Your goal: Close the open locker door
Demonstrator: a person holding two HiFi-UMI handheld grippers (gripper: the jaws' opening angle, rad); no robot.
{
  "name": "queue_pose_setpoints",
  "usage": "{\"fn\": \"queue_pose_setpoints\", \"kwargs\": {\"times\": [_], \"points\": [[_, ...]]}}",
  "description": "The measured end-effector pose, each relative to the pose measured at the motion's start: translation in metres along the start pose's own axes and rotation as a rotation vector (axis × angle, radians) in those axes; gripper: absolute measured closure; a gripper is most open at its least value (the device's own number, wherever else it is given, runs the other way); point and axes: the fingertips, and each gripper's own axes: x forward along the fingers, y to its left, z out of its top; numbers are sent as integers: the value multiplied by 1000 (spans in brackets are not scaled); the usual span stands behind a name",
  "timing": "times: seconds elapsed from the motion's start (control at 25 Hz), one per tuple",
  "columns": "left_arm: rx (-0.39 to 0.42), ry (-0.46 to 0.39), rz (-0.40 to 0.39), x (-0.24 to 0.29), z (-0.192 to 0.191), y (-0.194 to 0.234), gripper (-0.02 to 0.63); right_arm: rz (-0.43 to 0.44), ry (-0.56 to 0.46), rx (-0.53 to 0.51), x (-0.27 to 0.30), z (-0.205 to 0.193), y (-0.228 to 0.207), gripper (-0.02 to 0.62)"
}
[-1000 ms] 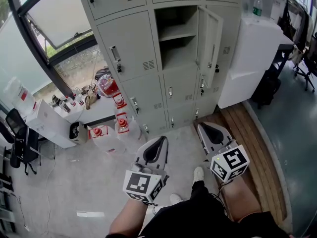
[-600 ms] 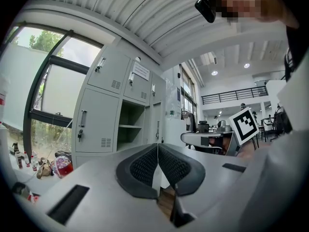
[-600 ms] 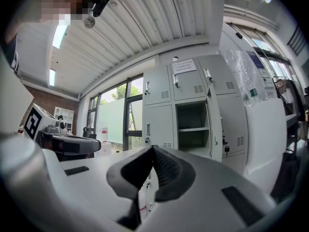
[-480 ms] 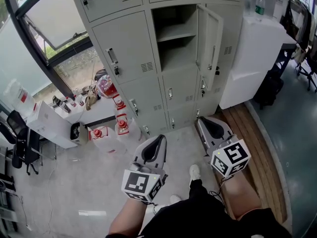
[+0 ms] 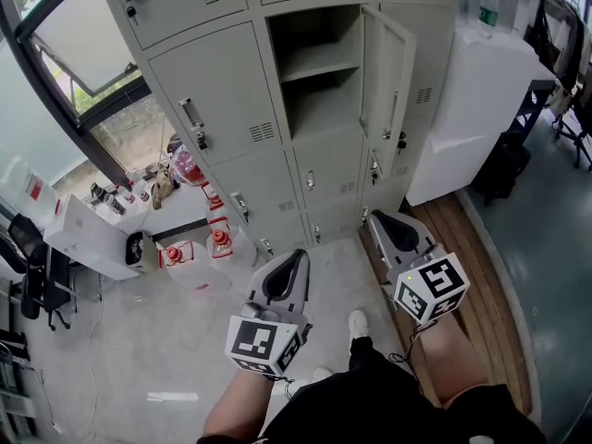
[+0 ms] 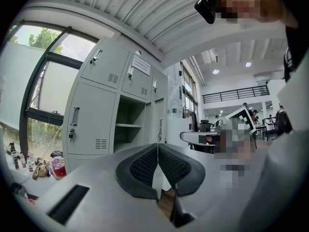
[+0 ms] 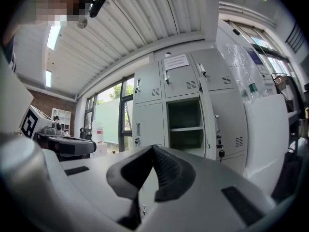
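Head view is showing the person walking up to the grey locker bank, which is sitting larger and further left in the frame than it was a second ago, so the approach is under way while the door itself is not yet being touched. At the far left, the window and the red-capped jugs on the floor are drifting toward the frame's edge as the person is closing in. The left gripper is travelling level ahead of the body, well apart from the lockers, its jaws lying pressed together with nothing between them. Right of it, the open compartment is showing its bare shelf, and the locker door is hanging from the compartment's right side, swung out toward the person at what is looking like the same angle as before, with its handled face showing. The right gripper is leading slightly, sitting below the door in the frame yet not touching it, and its jaws are likewise closed on nothing. Furthest right, a white cabinet is standing just beside the lockers, carrying a bottle on top. Judging from this, the task is only beginning: the right gripper is looking best placed, and shut jaws are suiting a plain push on the door's free edge back toward the compartment
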Motion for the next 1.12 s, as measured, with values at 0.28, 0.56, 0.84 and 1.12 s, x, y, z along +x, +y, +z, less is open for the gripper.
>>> {"fn": "queue_pose_setpoints", "kwargs": {"times": [0.28,0.56,0.84,1.12], "points": [[-6,4,-9,39,-2,7,588,-18,-2,1,21,3,-38,543],[-12,14,-25,79,-5,13,588,-45,-2,12,42,3,-78,543],[-8,17,-39,114,-2,22,588,-94,-4,25,60,3,-119,543],[-10,24,-40,144,-2,28,588,-153,-21,31,72,7,-162,541]]}}
